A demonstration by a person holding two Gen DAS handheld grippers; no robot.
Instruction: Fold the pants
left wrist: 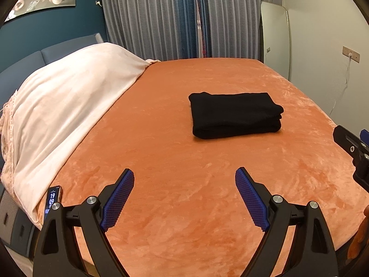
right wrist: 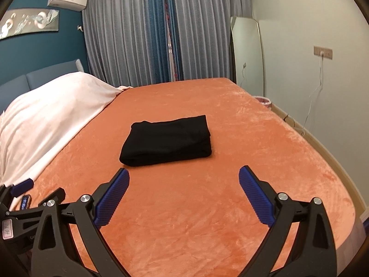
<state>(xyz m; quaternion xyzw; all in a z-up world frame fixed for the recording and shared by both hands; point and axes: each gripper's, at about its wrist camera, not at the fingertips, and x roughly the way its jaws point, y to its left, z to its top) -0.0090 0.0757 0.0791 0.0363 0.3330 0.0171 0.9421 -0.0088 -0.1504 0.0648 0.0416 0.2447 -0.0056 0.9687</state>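
Observation:
The black pants lie folded into a compact rectangle on the orange blanket, also seen in the right wrist view as the pants. My left gripper hovers near the bed's front edge, well short of the pants, open with nothing between its blue pads. My right gripper is open too and empty, just in front of the pants. Part of the right gripper's body shows at the right edge of the left view. The left gripper's body shows at the lower left of the right view.
A white cover drapes over the pillows at the left. A phone lies at the bed's front left corner. Grey curtains hang behind the bed. A mirror leans on the right wall, with a small bin and cables beside it.

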